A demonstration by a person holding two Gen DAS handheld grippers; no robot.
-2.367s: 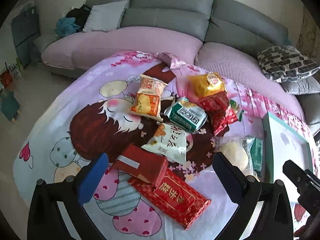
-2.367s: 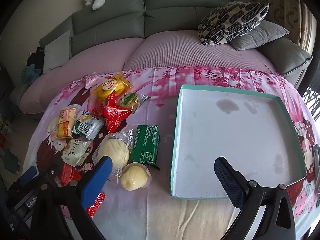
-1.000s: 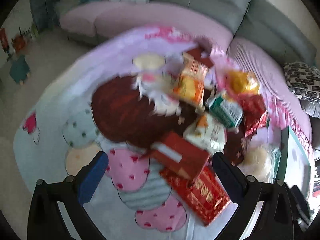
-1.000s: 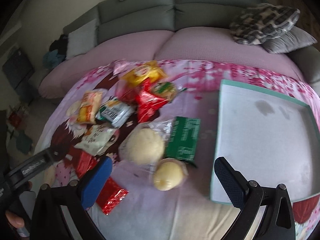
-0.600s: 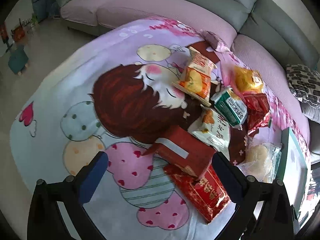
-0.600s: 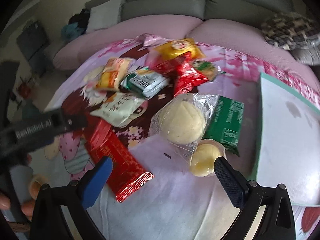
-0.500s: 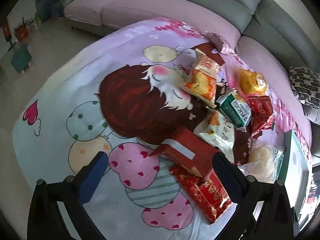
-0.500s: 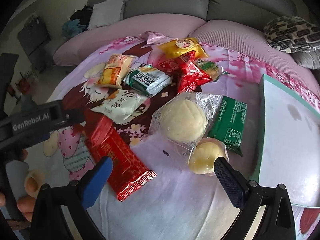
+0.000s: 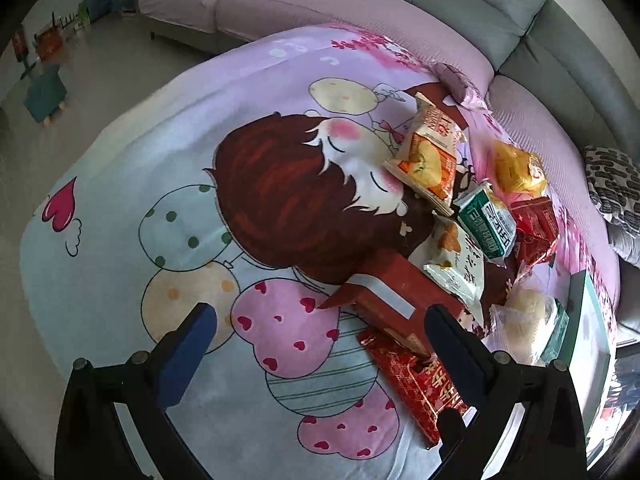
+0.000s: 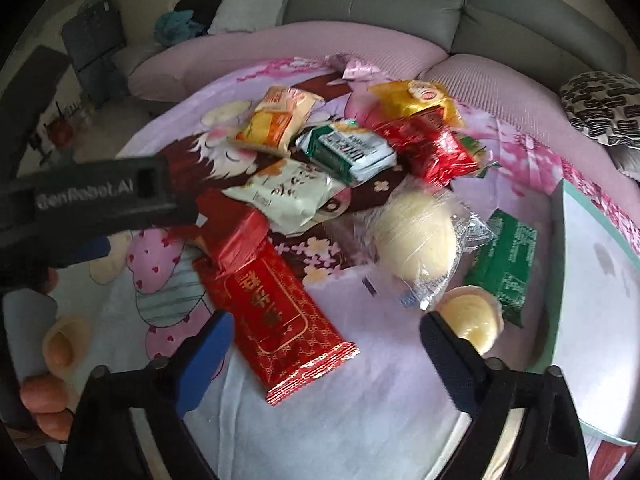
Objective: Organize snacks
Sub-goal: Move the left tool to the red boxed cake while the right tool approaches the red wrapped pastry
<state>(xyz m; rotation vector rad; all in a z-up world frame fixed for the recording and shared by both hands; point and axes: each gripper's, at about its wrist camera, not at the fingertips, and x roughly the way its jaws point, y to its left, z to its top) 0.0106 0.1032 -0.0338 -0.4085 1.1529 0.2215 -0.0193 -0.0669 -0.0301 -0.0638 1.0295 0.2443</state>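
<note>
1. Your left gripper (image 9: 320,336) hangs with jaws spread wide, empty, over the blanket (image 9: 160,160) beside the red box (image 9: 394,300).
2. Your right gripper (image 10: 326,346) is likewise wide apart, empty, above the long red packet (image 10: 276,312).
3. The snacks (image 10: 344,152) lie heaped left of the teal tray (image 10: 600,300).

A home living room: grey sectional sofa (image 10: 380,0), throw pillows (image 10: 604,108), cartoon-print blanket (image 9: 160,200)
</note>
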